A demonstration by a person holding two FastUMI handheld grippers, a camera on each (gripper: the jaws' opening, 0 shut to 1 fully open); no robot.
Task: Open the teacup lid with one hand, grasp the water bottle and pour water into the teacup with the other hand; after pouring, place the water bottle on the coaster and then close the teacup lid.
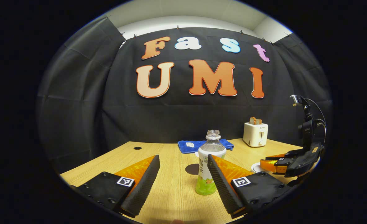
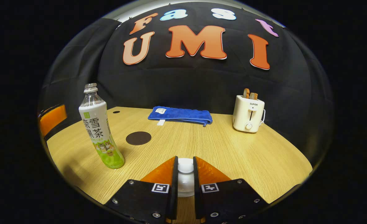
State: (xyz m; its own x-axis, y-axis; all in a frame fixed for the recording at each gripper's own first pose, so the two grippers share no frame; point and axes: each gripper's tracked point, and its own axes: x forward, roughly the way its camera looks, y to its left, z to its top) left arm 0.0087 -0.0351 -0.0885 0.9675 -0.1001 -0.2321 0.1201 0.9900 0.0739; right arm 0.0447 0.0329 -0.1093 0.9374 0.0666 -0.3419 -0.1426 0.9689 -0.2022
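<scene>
The bench [image 2: 233,149] carries the uncapped water bottle [image 2: 99,130], seen upright at centre left in the right gripper view, near the coaster [image 2: 138,137]. The left gripper [image 1: 183,174] is seen at lower centre, jaws spread wide, the bottle beyond them. The right gripper [image 2: 185,174] is pinched on the teacup lid [image 2: 185,166] at bottom centre.

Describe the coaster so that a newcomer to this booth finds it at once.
Start at the light wooden table and find the folded blue towel lying along its far edge. Just in front of the towel's left end, behind the uncapped clear plastic bottle with the green-and-white label, lies the dark brown round coaster. It is the only flat, dark disc there; everything else stands up or is pale or bright.
</scene>
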